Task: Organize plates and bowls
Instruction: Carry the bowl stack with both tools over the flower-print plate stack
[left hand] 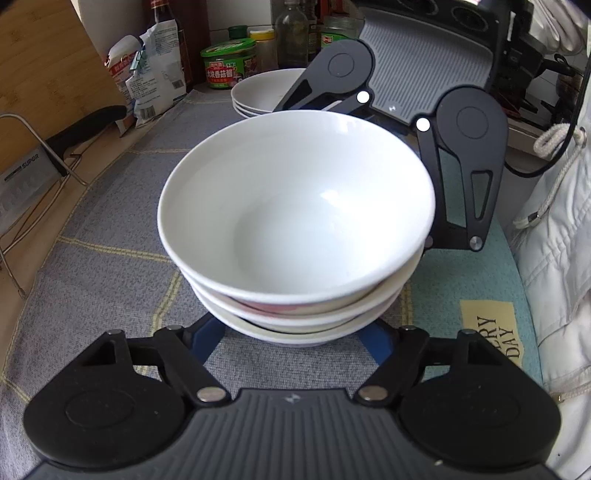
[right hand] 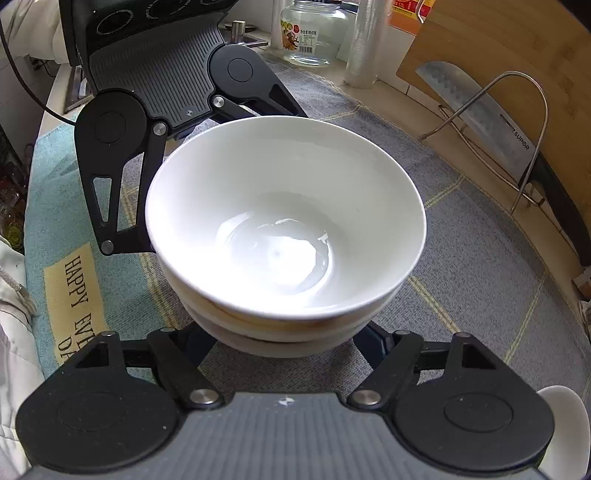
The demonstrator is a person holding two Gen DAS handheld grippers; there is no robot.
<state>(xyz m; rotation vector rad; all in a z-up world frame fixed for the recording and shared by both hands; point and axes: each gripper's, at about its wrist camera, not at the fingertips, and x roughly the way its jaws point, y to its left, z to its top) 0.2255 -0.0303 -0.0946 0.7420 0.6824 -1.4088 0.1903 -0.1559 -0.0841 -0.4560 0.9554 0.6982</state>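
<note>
A stack of three white bowls [left hand: 295,206] [right hand: 284,218] stands on a grey checked cloth [left hand: 110,236]. My left gripper [left hand: 293,341] reaches in from one side, and its blue fingers [left hand: 210,339] hug the lowest bowl under the rims. From the opposite side, my right gripper [right hand: 291,341] clasps the same stack, its blue fingers [right hand: 373,343] against the bottom bowl. Each view shows the other gripper's black arms [left hand: 472,166] [right hand: 107,155] wrapped around the far side of the stack. A second stack of shallow white dishes [left hand: 258,92] sits behind.
A bamboo cutting board [right hand: 517,74] and a cleaver [right hand: 491,122] on a wire rack [right hand: 524,110] stand at the cloth's edge. Sauce jars [left hand: 227,62], bottles and bags [left hand: 155,81] line the back. A glass jar [right hand: 306,33] and a person's white jacket [left hand: 554,240] are close by.
</note>
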